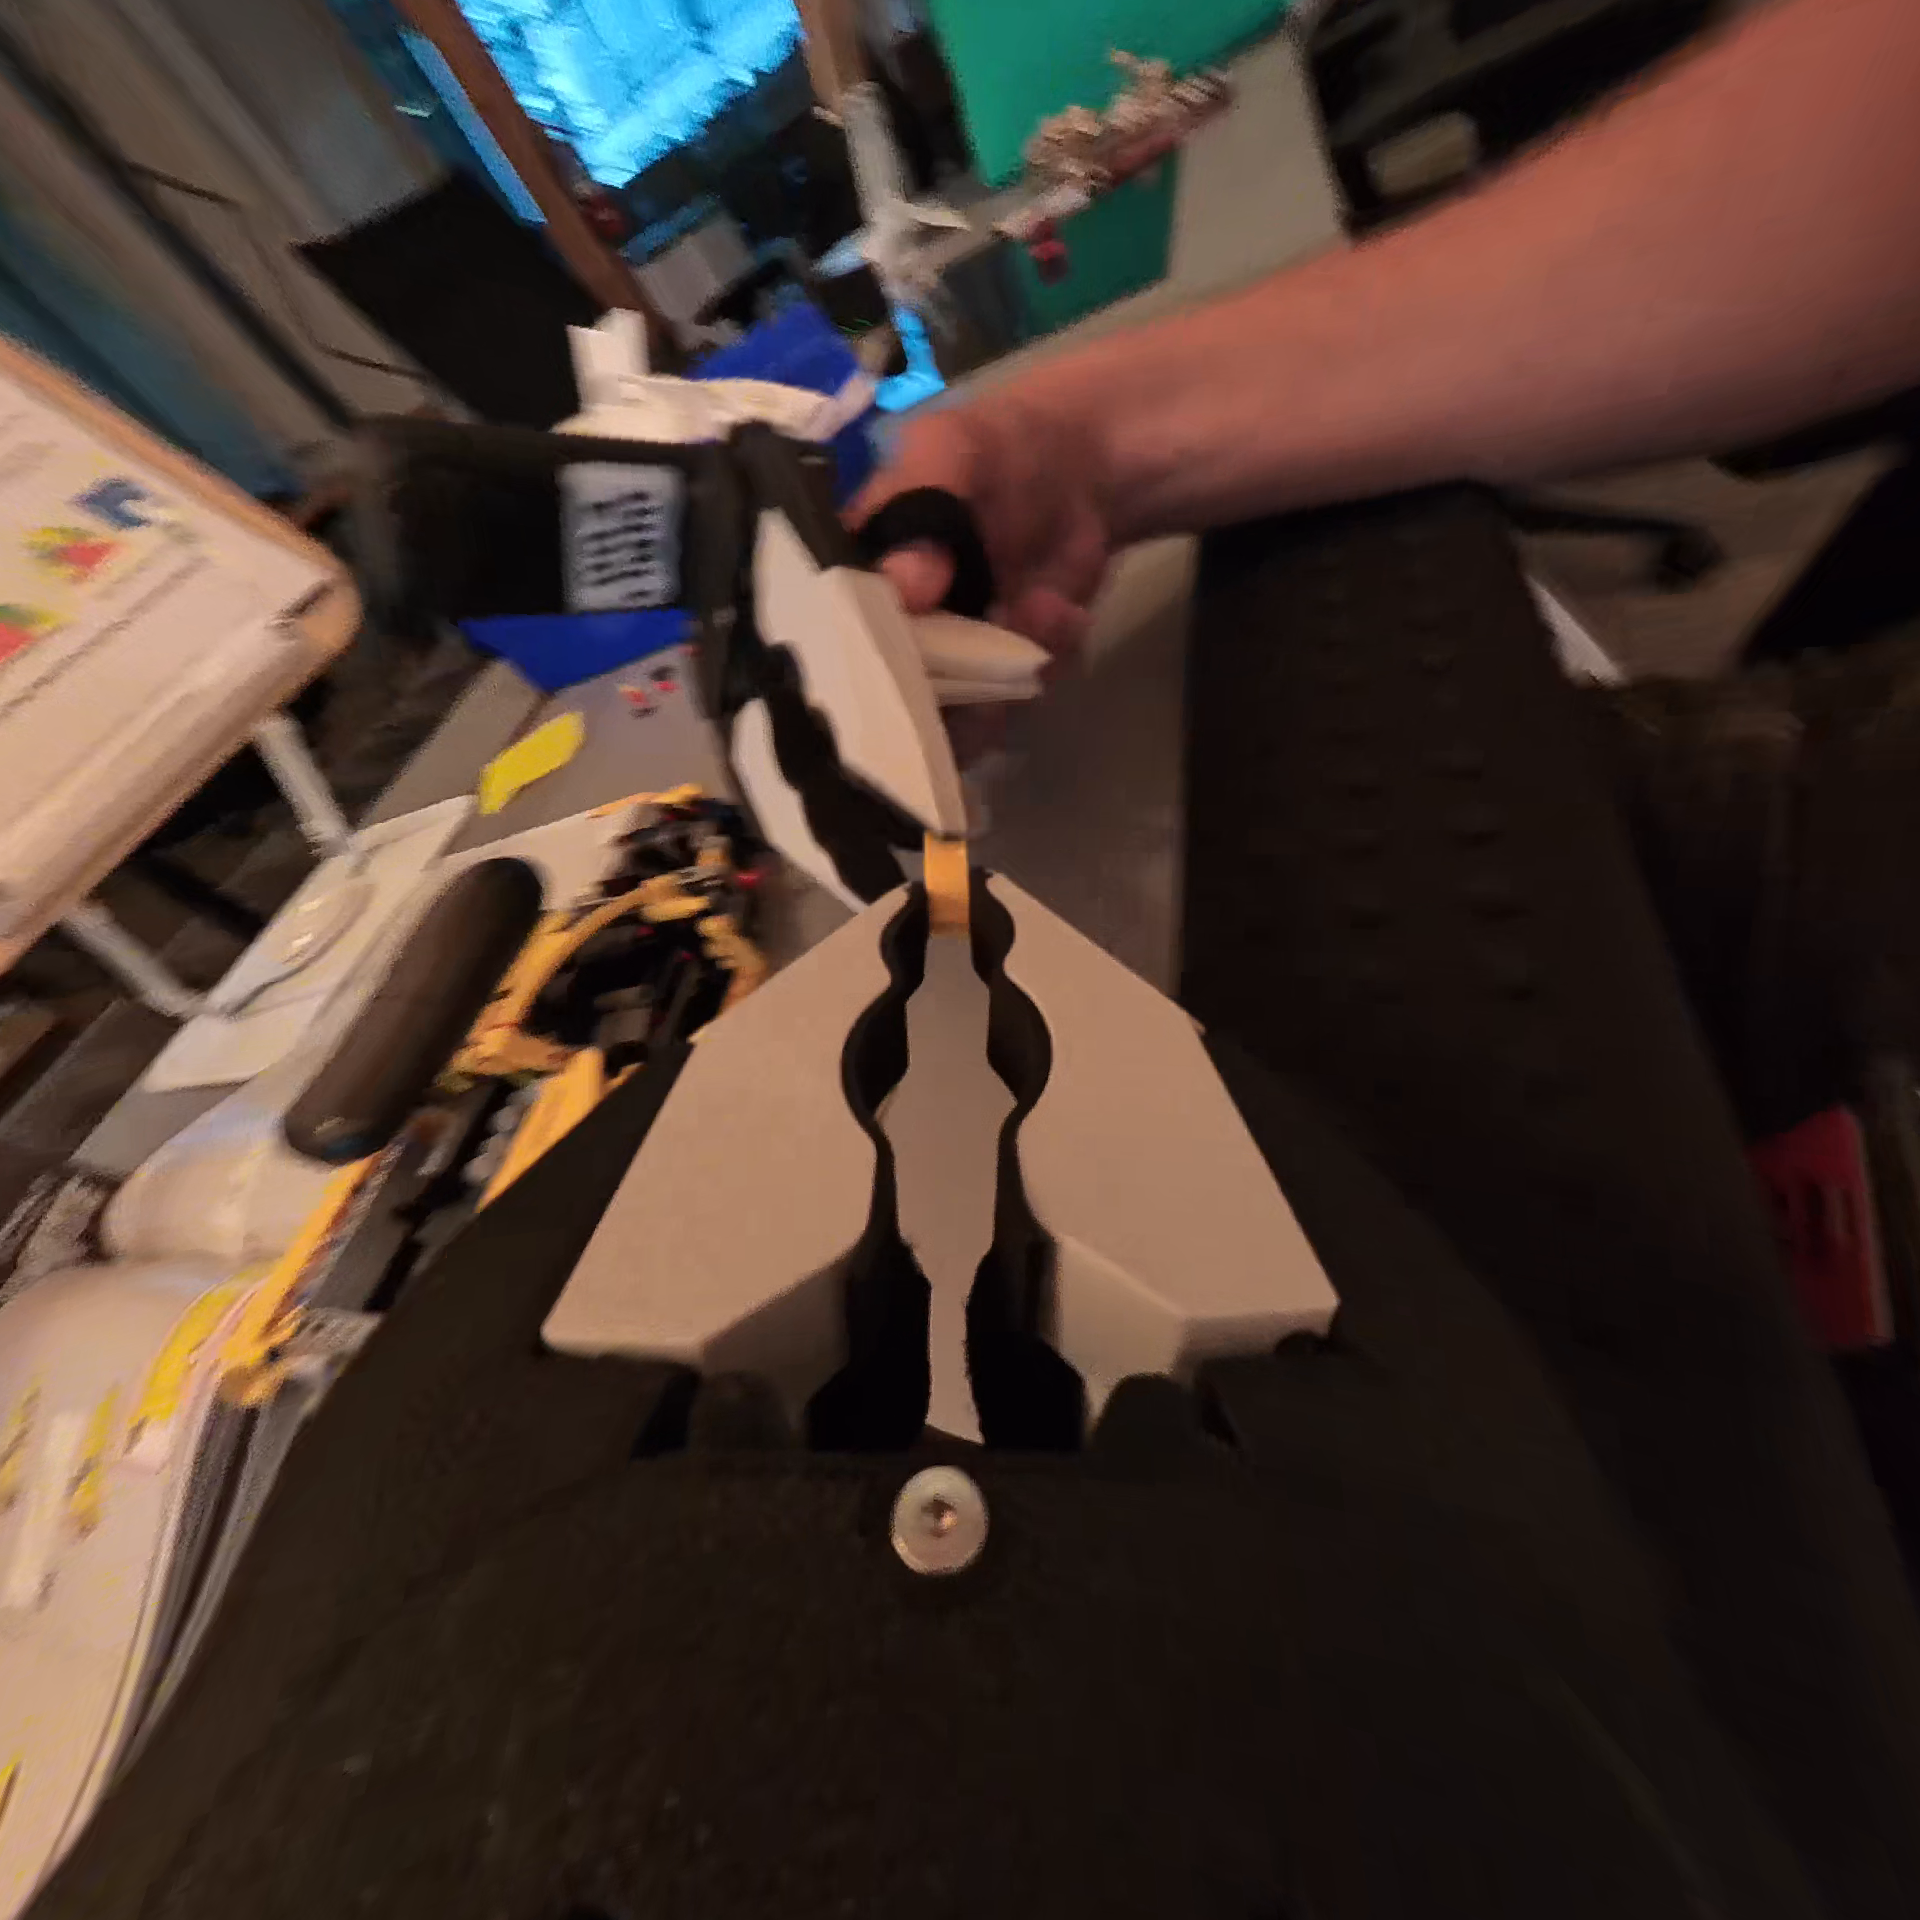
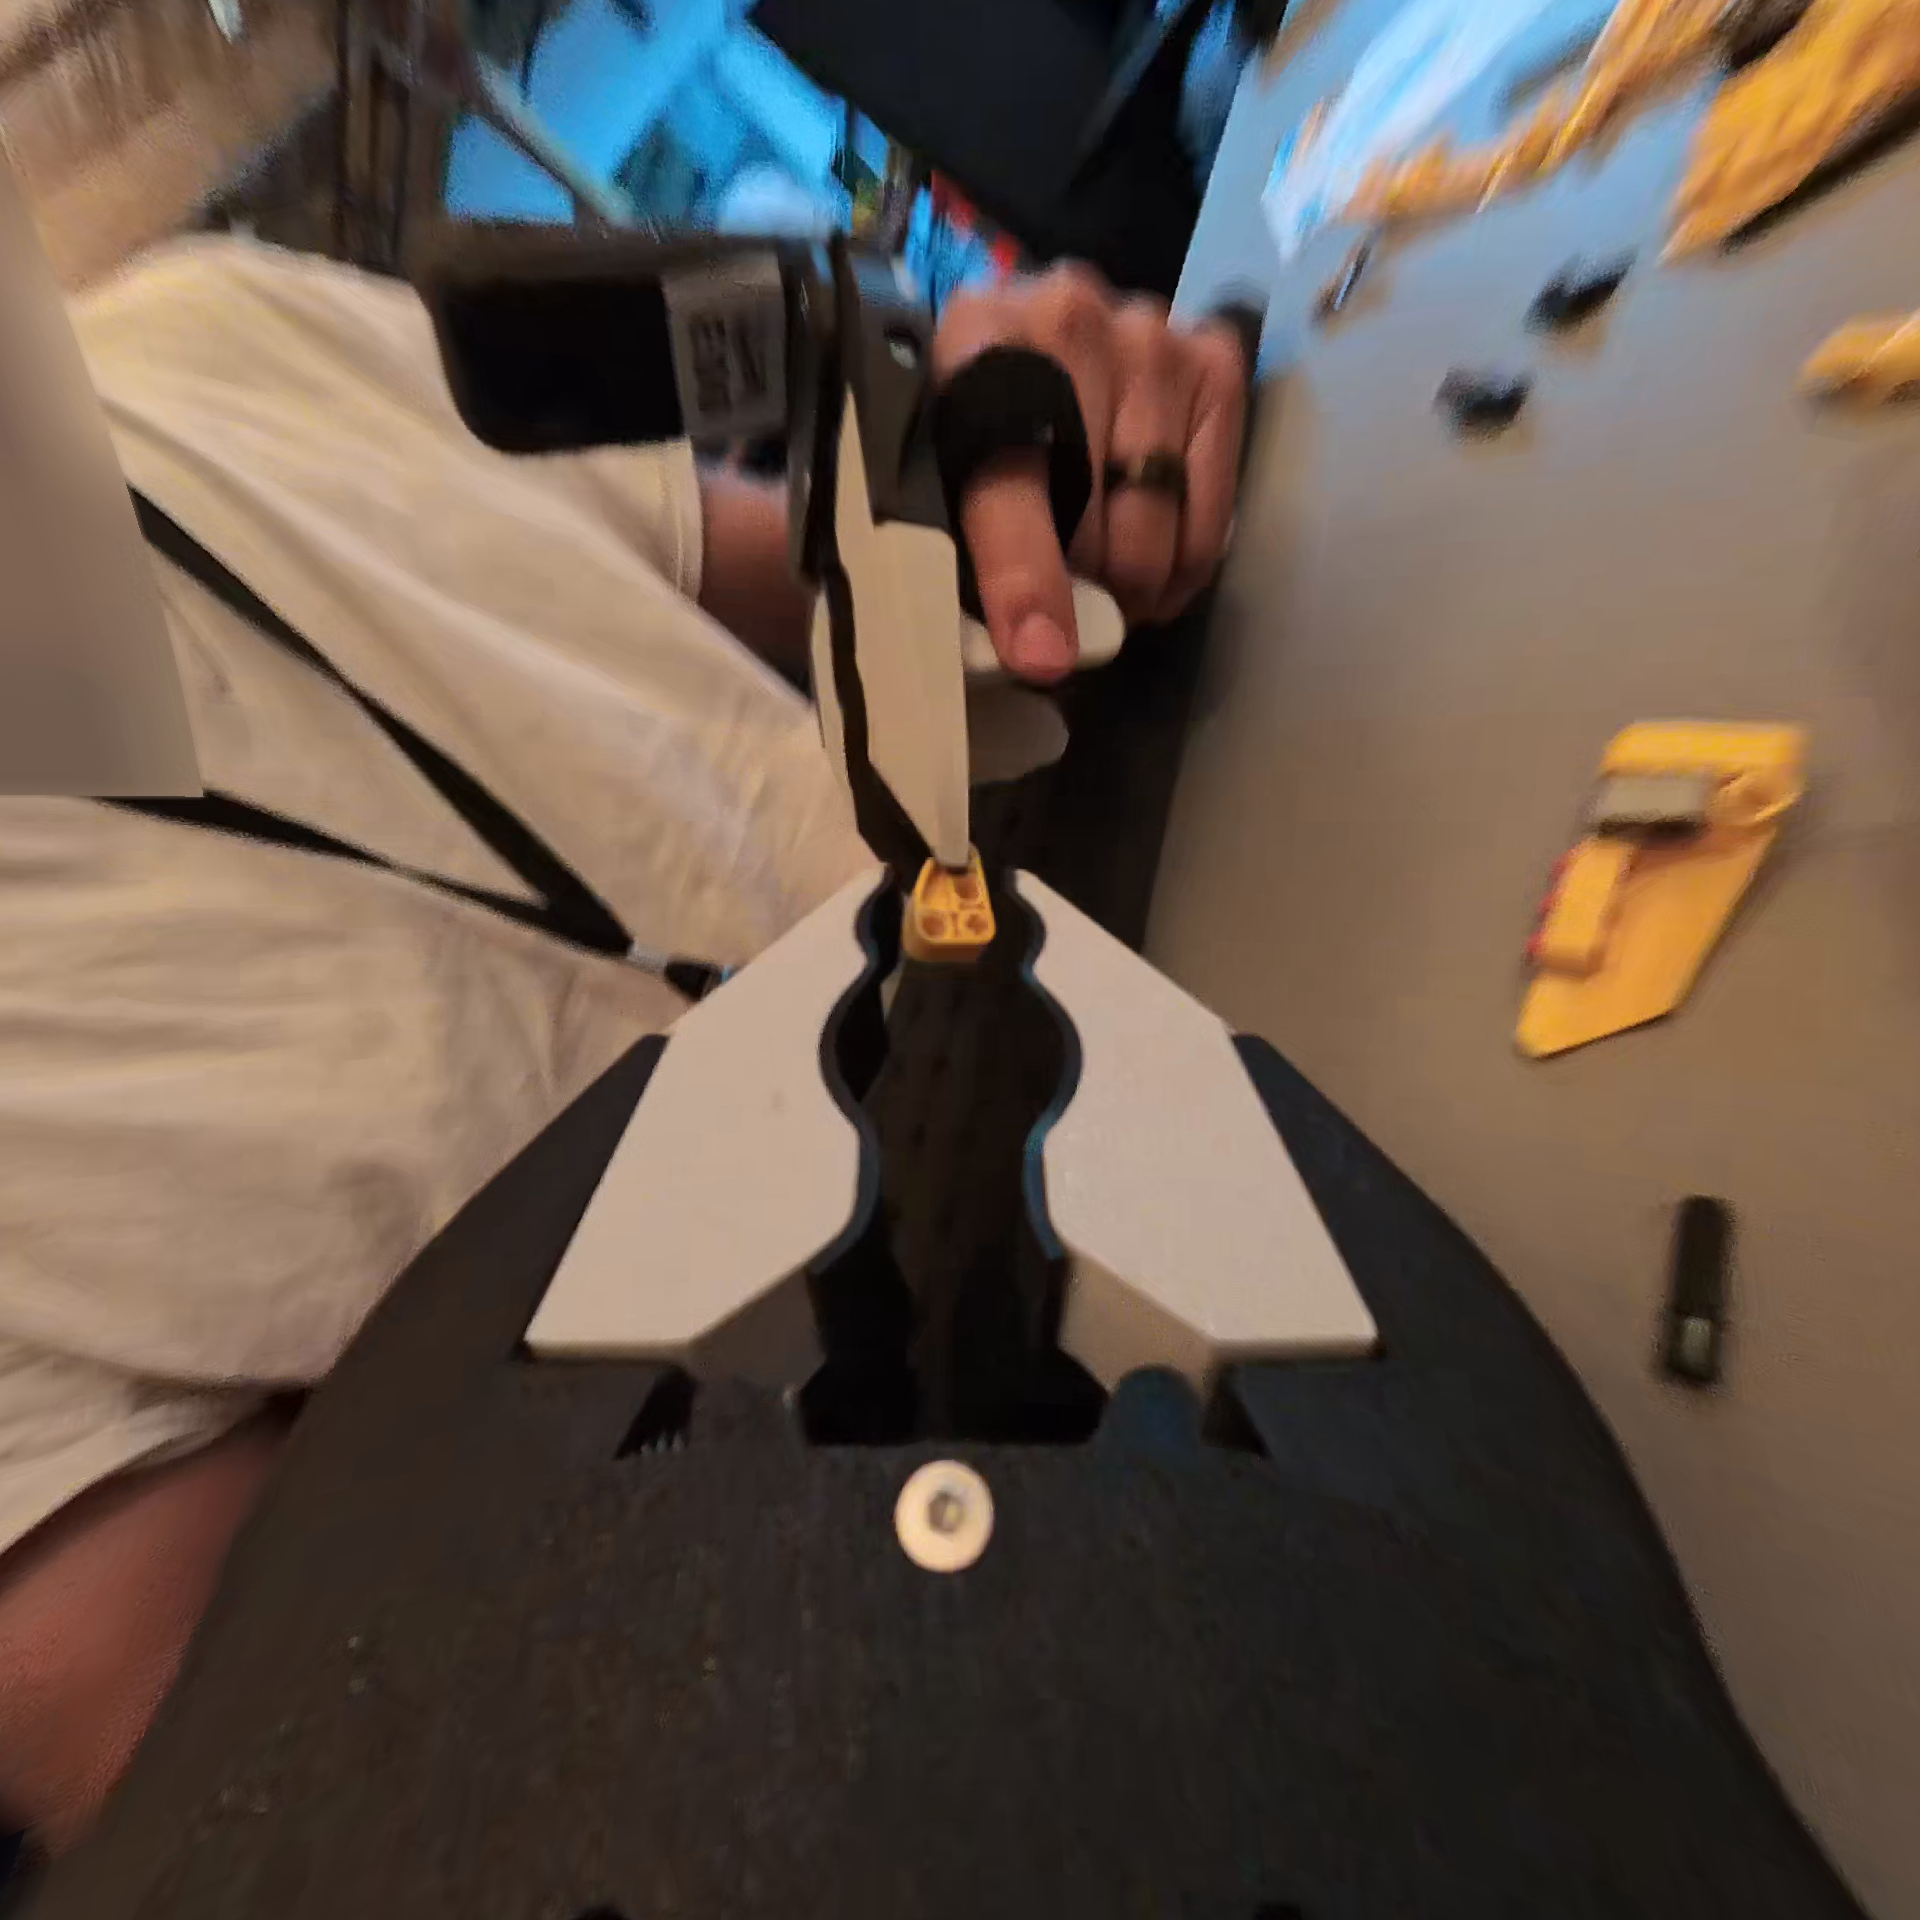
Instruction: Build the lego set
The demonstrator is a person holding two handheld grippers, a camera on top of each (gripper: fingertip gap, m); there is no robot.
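Two two-finger grippers with grey fingers and black bodies are counted: the left gripper (image 1: 943, 894) and the right gripper (image 2: 951, 899). One small yellow holed lego piece (image 2: 948, 912) is counted between them. One larger yellow lego assembly (image 2: 1652, 883) and one black stick-shaped part (image 2: 1696, 1304) are counted on the grey table (image 2: 1455, 1143).

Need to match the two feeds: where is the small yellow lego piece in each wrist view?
Left wrist view: small yellow lego piece centre frame, seen edge-on at the left gripper tips.
Right wrist view: same piece centre, holed face showing, at the right gripper tips.
Shared landmark: the opposite gripper's tip touching it from above.
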